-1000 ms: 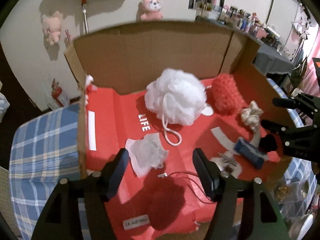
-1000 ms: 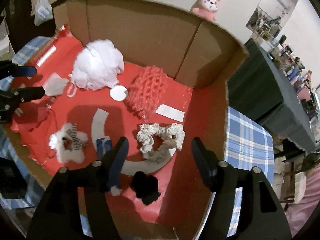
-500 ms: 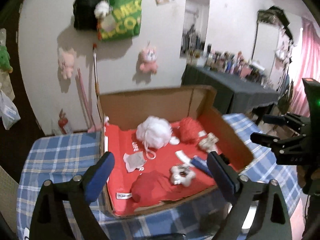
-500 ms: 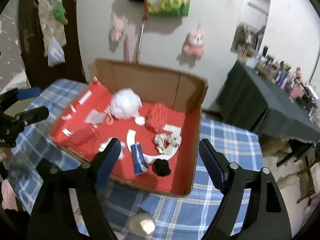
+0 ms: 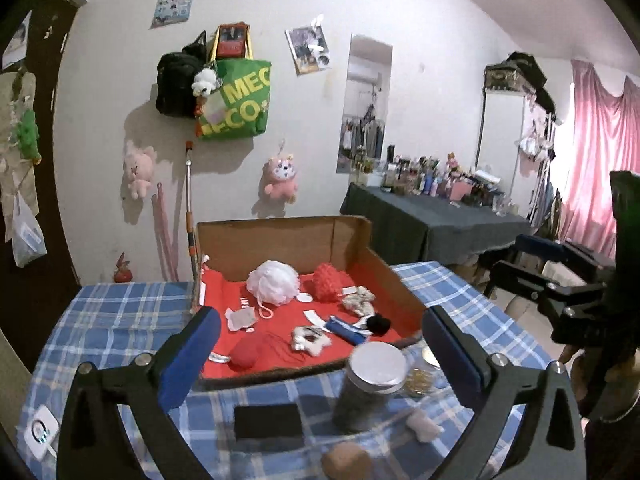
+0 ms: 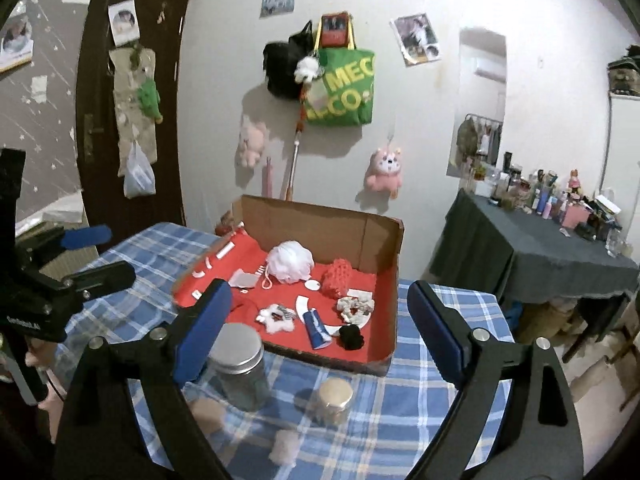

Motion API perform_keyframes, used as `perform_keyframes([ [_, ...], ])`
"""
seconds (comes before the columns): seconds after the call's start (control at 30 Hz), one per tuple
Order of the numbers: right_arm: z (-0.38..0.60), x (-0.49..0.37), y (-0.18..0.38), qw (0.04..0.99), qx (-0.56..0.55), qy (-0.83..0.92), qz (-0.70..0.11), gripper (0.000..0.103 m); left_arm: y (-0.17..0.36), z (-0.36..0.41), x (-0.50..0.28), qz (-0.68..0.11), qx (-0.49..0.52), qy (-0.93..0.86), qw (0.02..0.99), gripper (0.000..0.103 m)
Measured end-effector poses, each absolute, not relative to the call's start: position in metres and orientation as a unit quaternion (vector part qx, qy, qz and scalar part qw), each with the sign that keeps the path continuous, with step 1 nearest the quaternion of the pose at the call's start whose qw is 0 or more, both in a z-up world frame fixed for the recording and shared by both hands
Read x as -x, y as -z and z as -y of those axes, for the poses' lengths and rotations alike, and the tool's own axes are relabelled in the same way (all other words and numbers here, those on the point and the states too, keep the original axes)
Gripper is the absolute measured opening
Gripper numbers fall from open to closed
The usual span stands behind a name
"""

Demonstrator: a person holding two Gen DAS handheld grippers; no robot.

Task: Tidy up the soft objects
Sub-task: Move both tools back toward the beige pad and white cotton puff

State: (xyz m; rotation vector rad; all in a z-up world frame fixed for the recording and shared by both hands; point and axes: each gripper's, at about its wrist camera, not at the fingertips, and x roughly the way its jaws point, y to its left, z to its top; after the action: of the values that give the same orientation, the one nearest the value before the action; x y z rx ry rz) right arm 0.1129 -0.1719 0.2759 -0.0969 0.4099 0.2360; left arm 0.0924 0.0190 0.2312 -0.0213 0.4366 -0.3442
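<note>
Both grippers hover above the near edge of the plaid worktop (image 5: 108,320), level and aimed at the cardboard box (image 6: 384,240). The left gripper (image 5: 320,354) has its fingers spread wide and holds nothing; the right gripper (image 6: 320,328) likewise. In the red-lined box lie one white bath pouf (image 6: 290,262), one red pouf (image 6: 337,278), one cream scrunchie (image 6: 355,306) and one black scrunchie (image 6: 351,336). Two lidded jars (image 6: 240,366) stand just before the box.

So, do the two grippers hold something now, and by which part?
Nothing is held. The left gripper and the right gripper are both open, with empty fingers, above the table.
</note>
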Motion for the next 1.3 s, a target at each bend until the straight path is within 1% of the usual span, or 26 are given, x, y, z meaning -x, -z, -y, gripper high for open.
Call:
perform_keyframes([
  [0.17,0.170,-0.072,-0.259,0.979,0.036,-0.100,-0.172,0.091,-0.219,-0.015,-0.057,-0.190,0.014,0.155,0.969,0.103],
  [0.43,0.166,-0.042,-0.222,0.982,0.026,-0.076,-0.173,0.091,-0.184,-0.014,-0.025,-0.189,0.024,0.125,0.974,0.103],
  [0.7,0.165,-0.042,-0.175,0.977,0.013,-0.056,-0.207,0.091,-0.141,-0.011,-0.020,-0.222,0.027,0.116,0.968,0.103],
  [0.93,0.169,-0.054,-0.139,0.965,-0.002,-0.059,-0.257,0.091,-0.106,-0.004,-0.027,-0.256,0.017,0.098,0.962,0.103],
  [1.1,0.168,-0.061,-0.120,0.957,-0.006,-0.062,-0.285,0.091,-0.081,-0.004,-0.035,-0.287,0.021,0.093,0.953,0.103],
  [1.3,0.168,-0.070,-0.104,0.949,0.002,-0.065,-0.309,0.091,-0.065,0.000,-0.043,-0.314,0.021,0.094,0.945,0.103],
])
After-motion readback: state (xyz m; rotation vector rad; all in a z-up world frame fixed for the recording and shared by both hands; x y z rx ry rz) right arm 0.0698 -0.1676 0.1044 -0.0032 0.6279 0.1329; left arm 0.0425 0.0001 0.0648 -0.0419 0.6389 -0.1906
